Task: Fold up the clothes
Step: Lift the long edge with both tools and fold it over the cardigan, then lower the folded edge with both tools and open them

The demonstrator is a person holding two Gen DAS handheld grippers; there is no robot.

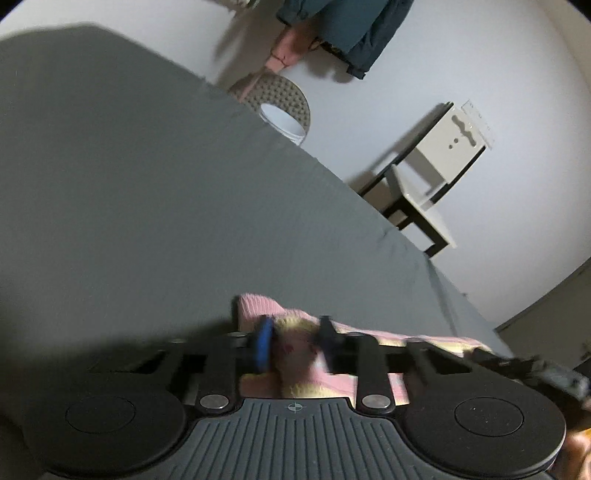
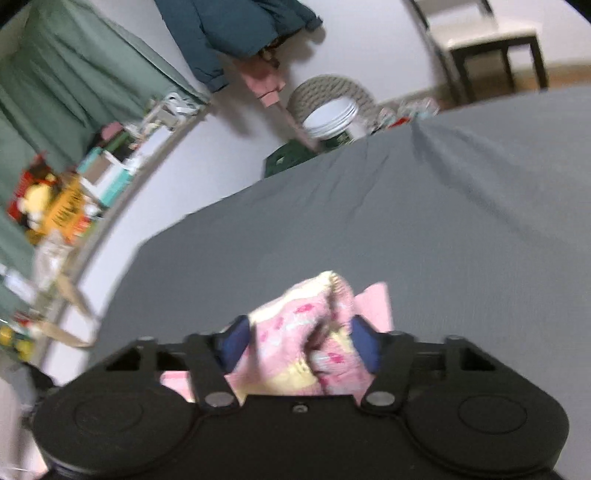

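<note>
— What's the left claw (image 1: 293,341) doing?

— It's pinching the pink and yellow garment (image 1: 295,354). Cloth is bunched between its blue pad (image 1: 263,343) and the black finger, low at six o'clock in its view, and a flat strip of the garment trails toward four o'clock over the grey bed sheet (image 1: 147,203).

— And past the bed?

— At twelve o'clock a woven basket (image 1: 286,101) stands by the wall; at two o'clock, a small white table with dark legs (image 1: 424,184).

— The right claw (image 2: 299,341)?

— Pinching the same garment (image 2: 295,347) too. A crumpled wad with pink prints sits between its two blue pads (image 2: 364,345), rising toward twelve o'clock just over the sheet (image 2: 406,221).

— Anything else there?

— Cluttered shelves (image 2: 74,192) at nine o'clock, and a dark teal jacket (image 2: 236,29) hanging at eleven. It's all blurred.
</note>
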